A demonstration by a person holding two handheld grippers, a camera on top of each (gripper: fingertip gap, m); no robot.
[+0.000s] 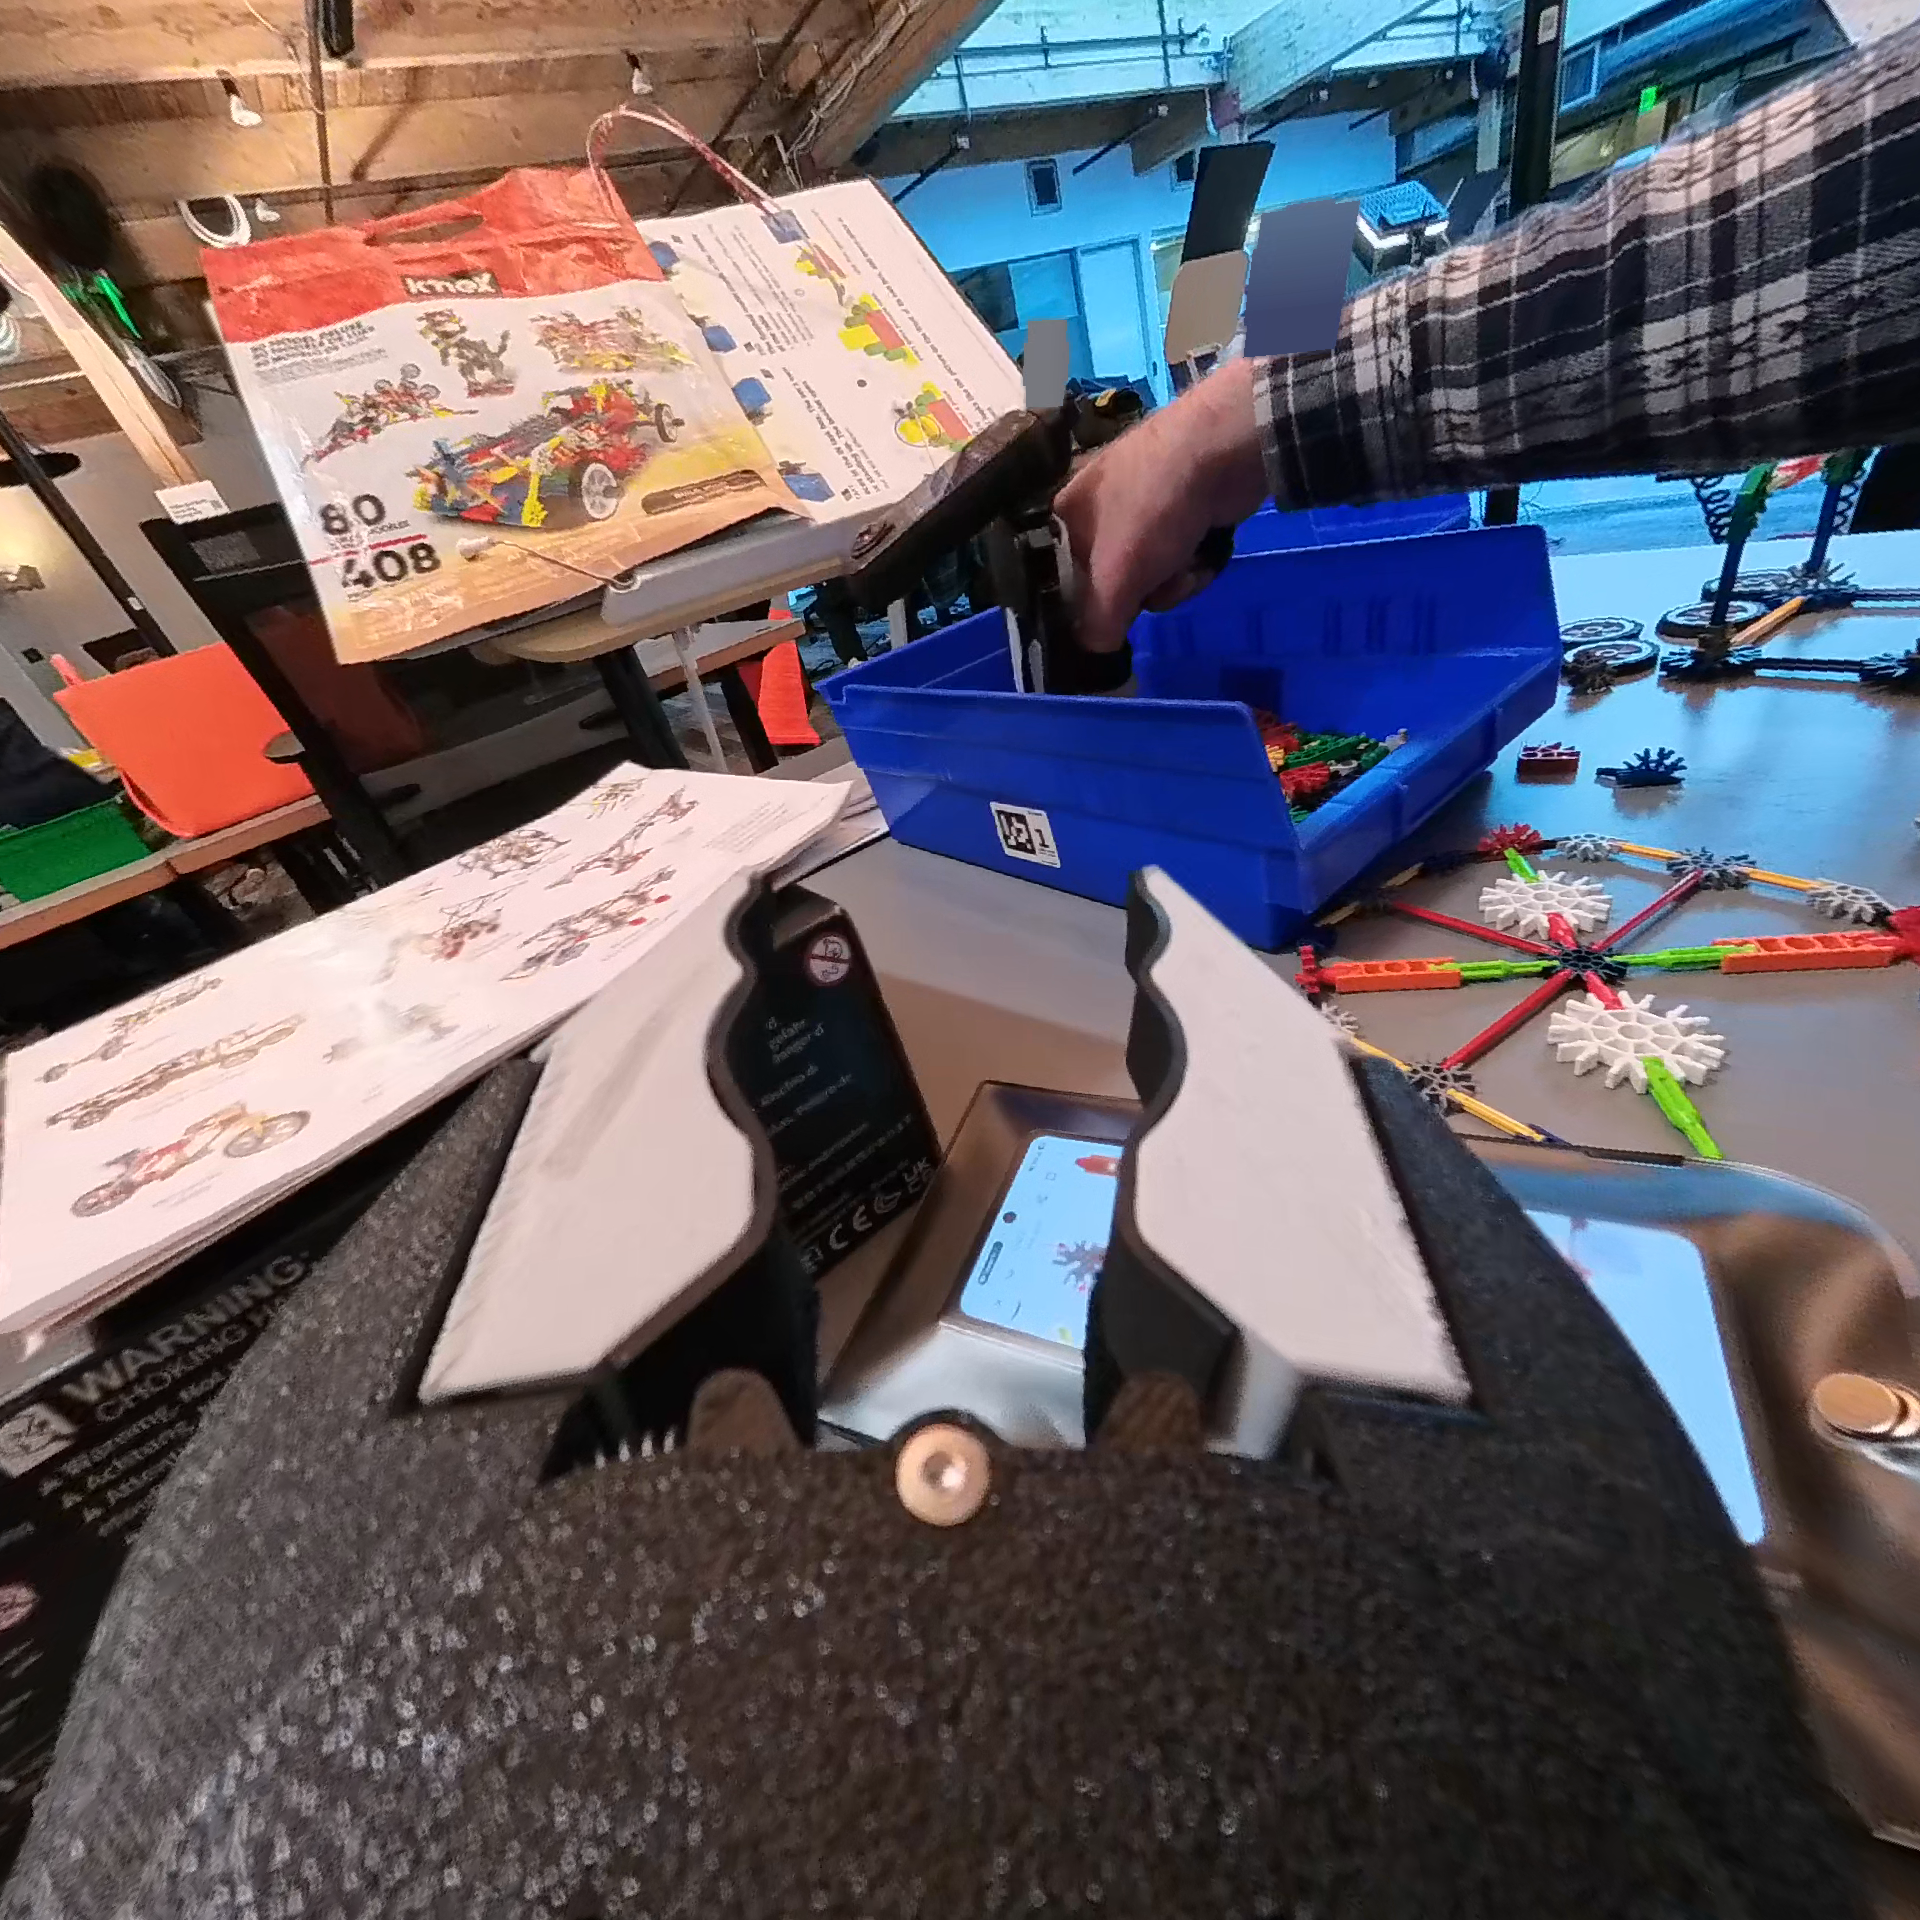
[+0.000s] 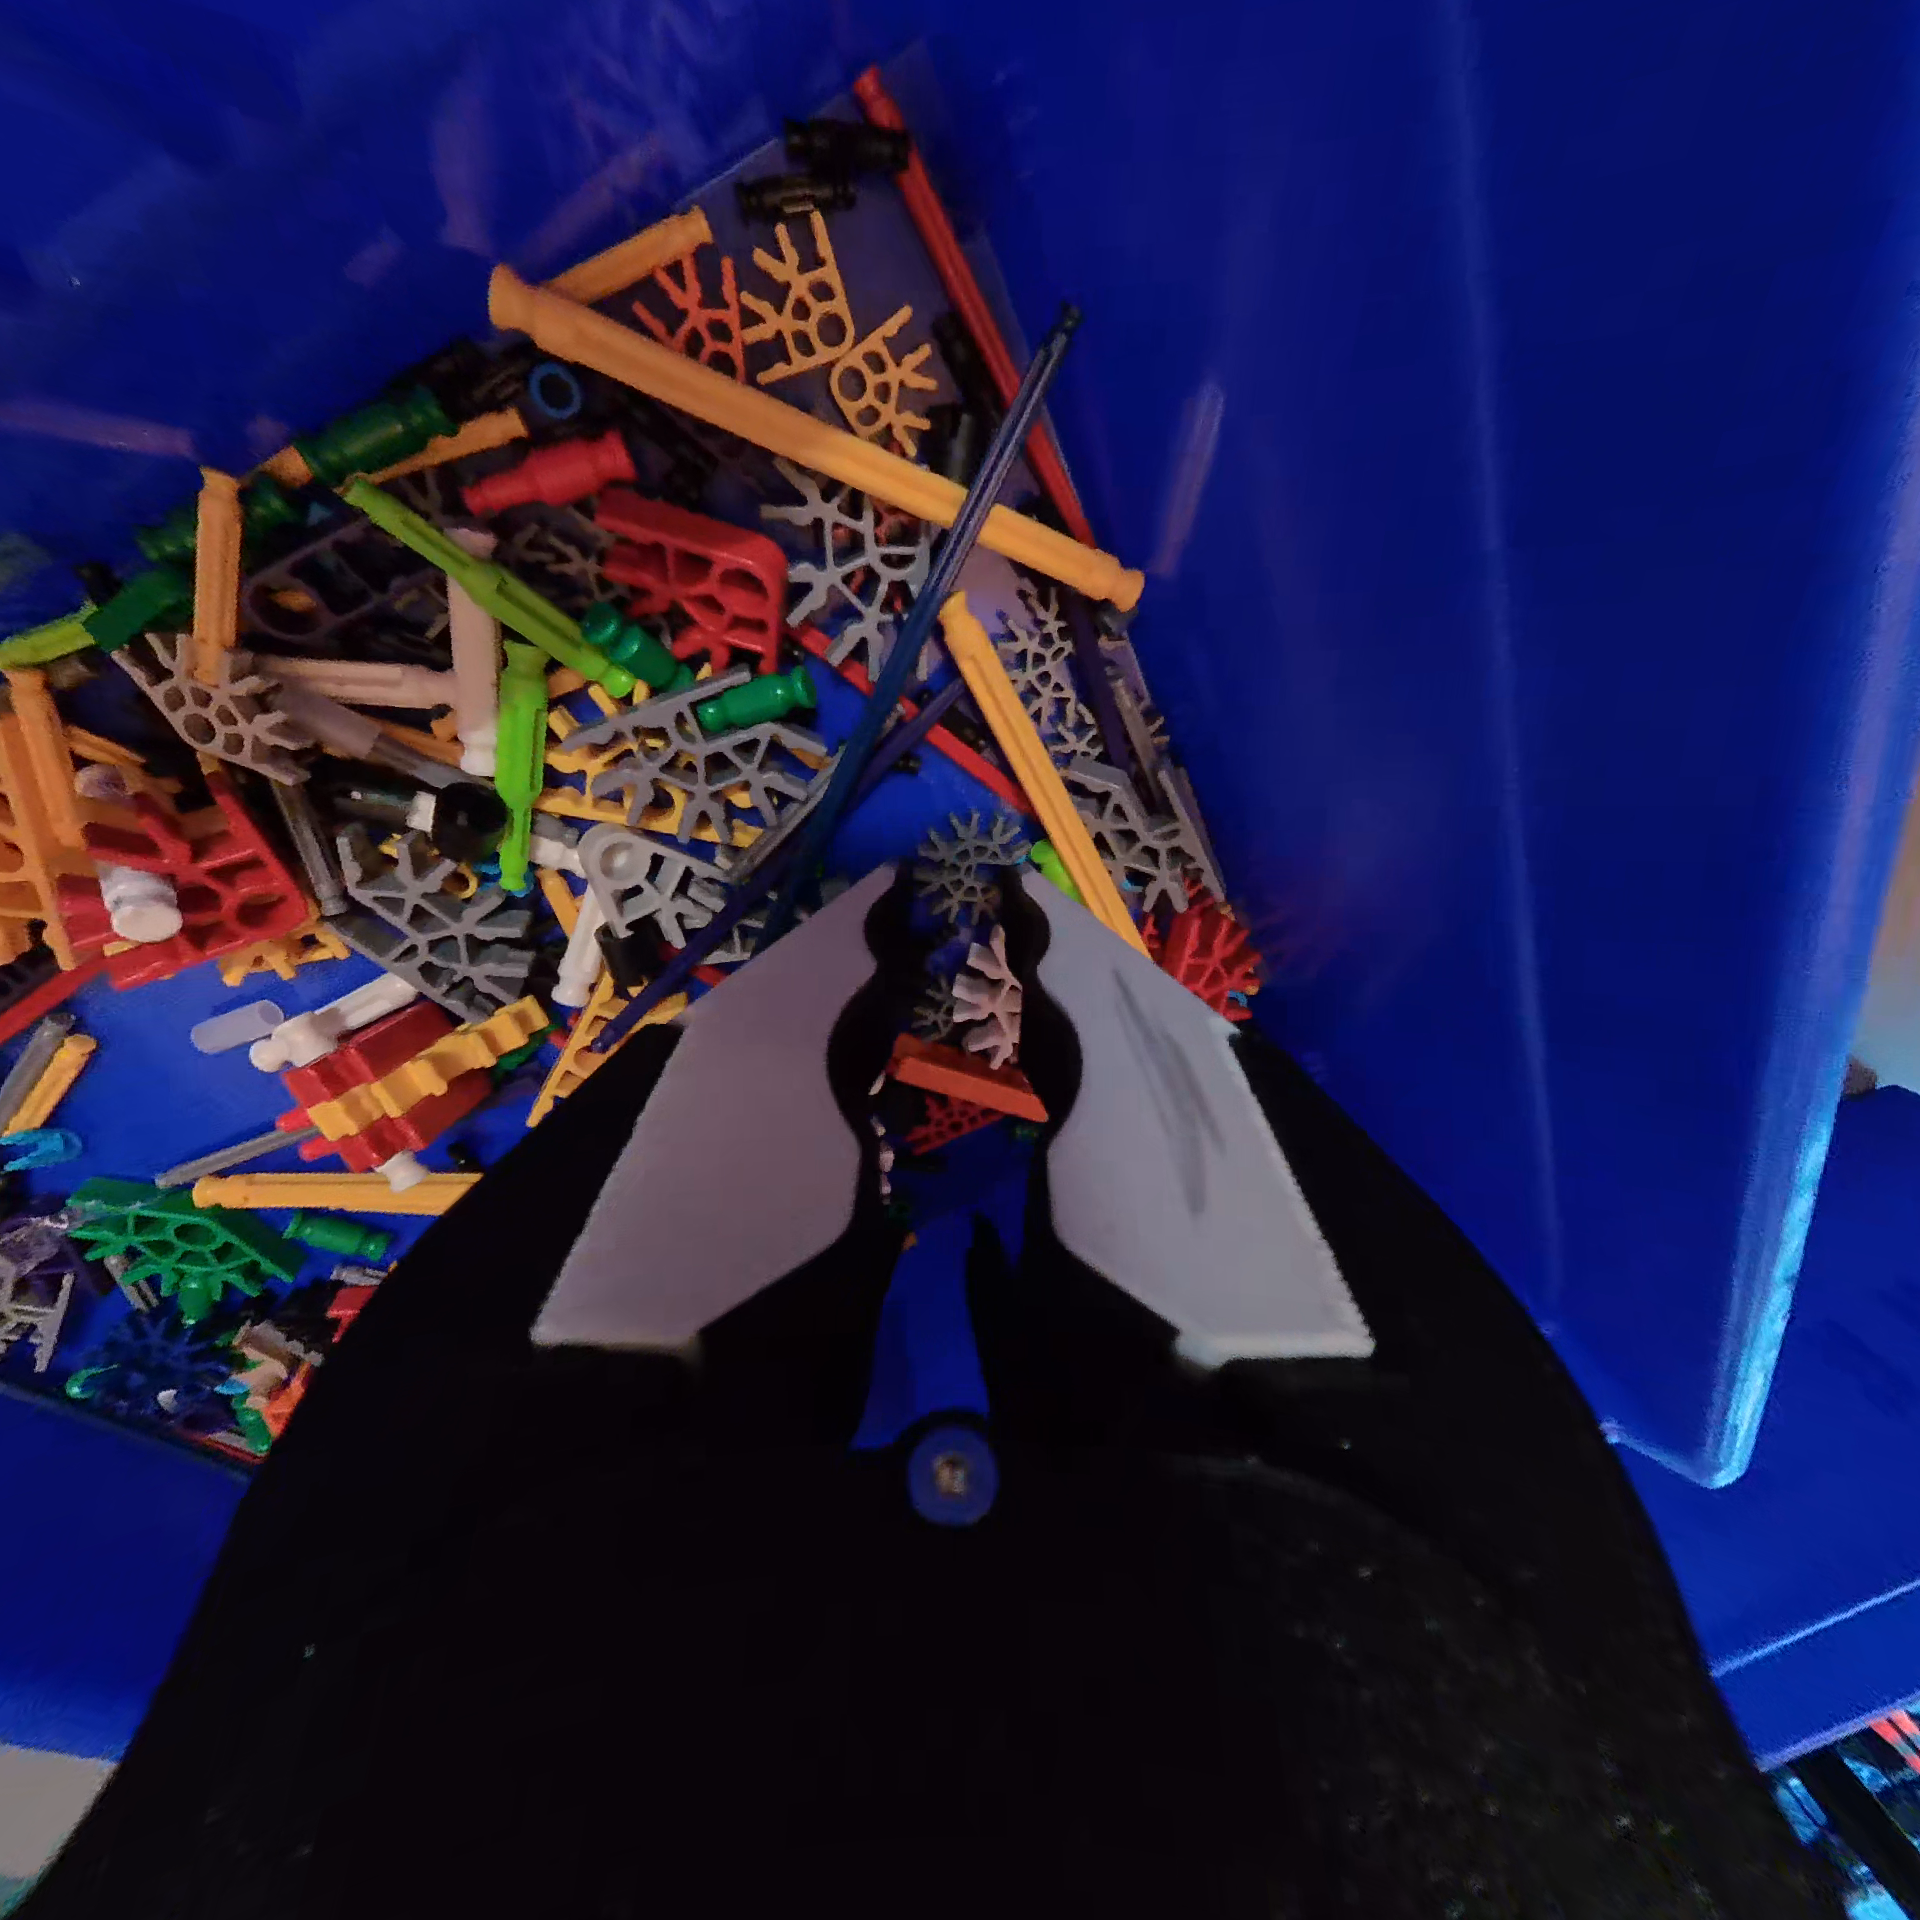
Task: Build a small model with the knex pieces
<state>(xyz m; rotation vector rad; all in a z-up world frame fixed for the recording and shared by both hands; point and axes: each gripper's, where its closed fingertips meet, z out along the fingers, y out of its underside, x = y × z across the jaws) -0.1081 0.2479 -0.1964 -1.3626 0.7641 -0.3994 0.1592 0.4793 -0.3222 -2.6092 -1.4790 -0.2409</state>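
Observation:
My right gripper [image 2: 961,883] is down inside a blue bin [image 2: 1455,623], in its near right corner, among loose rod and connector toy pieces [image 2: 623,675]. Its jaws stand close together around a white snowflake connector [image 2: 992,997], with a grey connector [image 2: 971,847] at the tips and an orange piece [image 2: 966,1075] deeper in the gap. In the left wrist view a hand [image 1: 1143,520] in a plaid sleeve holds that gripper in the bin [image 1: 1143,800]. My left gripper [image 1: 945,904] is open and empty, above a lit phone screen [image 1: 1039,1236] and a black box [image 1: 831,1070].
A flat wheel-shaped build [image 1: 1590,956] of rods and white snowflake connectors lies on the table to the right. An open instruction booklet [image 1: 364,1018] lies at the left. A toy box lid [image 1: 499,416] and pages rest on a stand behind. More built parts [image 1: 1766,623] sit at the far right. Across from one pair of fingers to the other is roughly 40 cm. My right gripper's tips are some 4 cm from the orange piece [image 2: 966,1075].

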